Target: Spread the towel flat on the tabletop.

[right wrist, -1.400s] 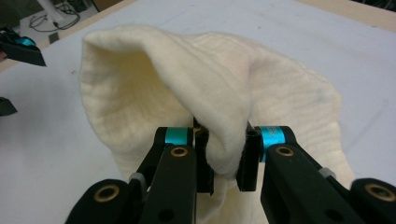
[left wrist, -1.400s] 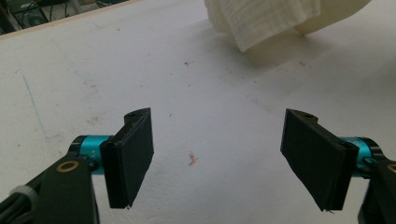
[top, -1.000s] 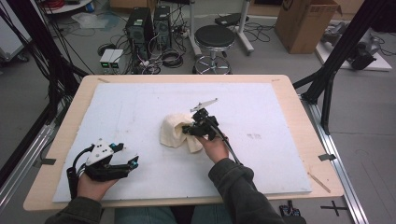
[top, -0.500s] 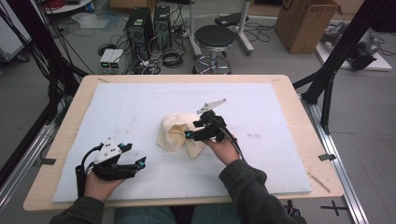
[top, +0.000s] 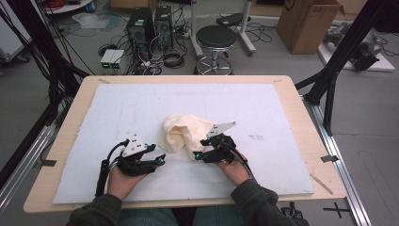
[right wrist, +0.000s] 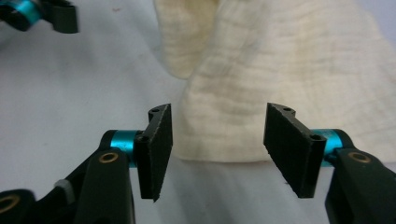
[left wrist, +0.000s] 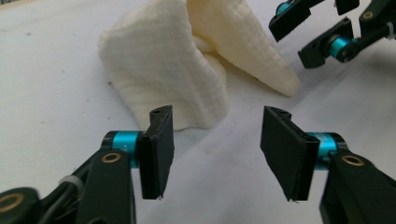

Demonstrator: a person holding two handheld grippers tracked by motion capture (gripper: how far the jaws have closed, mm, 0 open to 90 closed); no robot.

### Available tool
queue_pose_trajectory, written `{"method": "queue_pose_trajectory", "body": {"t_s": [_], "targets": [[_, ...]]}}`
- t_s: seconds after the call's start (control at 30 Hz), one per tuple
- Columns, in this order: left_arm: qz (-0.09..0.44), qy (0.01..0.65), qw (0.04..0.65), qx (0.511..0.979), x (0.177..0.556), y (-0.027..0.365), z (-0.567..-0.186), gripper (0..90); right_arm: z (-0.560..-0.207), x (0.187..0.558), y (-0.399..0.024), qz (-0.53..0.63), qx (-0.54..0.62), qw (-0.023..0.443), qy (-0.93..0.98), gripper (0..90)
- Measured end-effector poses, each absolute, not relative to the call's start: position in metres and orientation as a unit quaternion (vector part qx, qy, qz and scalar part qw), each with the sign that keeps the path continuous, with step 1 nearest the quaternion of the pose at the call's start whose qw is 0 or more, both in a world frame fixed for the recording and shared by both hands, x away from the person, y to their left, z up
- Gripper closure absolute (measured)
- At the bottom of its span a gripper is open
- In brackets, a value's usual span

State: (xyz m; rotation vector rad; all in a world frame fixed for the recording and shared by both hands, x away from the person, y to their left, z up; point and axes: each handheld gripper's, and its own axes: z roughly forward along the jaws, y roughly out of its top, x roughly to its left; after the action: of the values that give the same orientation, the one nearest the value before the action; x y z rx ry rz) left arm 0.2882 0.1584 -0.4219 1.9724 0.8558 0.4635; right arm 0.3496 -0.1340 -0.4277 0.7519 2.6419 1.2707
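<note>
Flanking: cream cloth [top: 184, 133], crumpled mid-tabletop [top: 282, 117]
Left gripper [top: 157, 160]: at cloth's seven o'clock, released, jaws just narrowing, nothing between
Right gripper [top: 200, 155]: at five o'clock, released, narrowing, empty

One cloth [top: 184, 133] is lying on one mat [top: 117, 108], which is covering one table [top: 306, 122]. Two grippers, left [top: 160, 160] and right [top: 197, 155], are flanking it. One stool [top: 216, 37] and one box [top: 308, 23] are standing behind.

Cream waffle-weave cloth [top: 184, 133] on white mat [top: 282, 113] over light-wood table [top: 306, 108]; both grippers [left wrist: 217, 140] [right wrist: 217, 140] black with teal joints.
</note>
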Motion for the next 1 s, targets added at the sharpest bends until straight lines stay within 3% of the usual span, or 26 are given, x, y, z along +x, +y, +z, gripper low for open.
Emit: {"method": "queue_pose_trajectory", "body": {"t_s": [0.2,0.37,0.43,0.57,0.63,1.0], "targets": [[0.162,0.374,0.442,0.799,0.312,0.143,-0.433,47.9,-0.441,0.352,-0.119,0.395,0.231,0.063,0.887,49.3],[0.146,0.385,0.413,0.812,0.329,0.126,-0.436,47.3,-0.441,0.356,-0.121,0.4,0.238,0.065,0.882,64.0],[0.155,0.385,0.407,0.814,0.333,0.121,-0.435,53.8,-0.441,0.358,-0.122,0.399,0.236,0.07,0.883,69.0],[0.162,0.396,0.398,0.812,0.337,0.121,-0.436,77.8,-0.442,0.36,-0.123,0.404,0.232,0.066,0.882,81.0],[0.162,0.39,0.397,0.815,0.336,0.124,-0.433,84.0,-0.441,0.361,-0.125,0.408,0.233,0.06,0.881,84.7],[0.143,0.324,0.432,0.829,0.324,0.173,-0.39,85.2,-0.401,0.361,-0.166,0.428,0.229,0.078,0.871,85.4]]}}
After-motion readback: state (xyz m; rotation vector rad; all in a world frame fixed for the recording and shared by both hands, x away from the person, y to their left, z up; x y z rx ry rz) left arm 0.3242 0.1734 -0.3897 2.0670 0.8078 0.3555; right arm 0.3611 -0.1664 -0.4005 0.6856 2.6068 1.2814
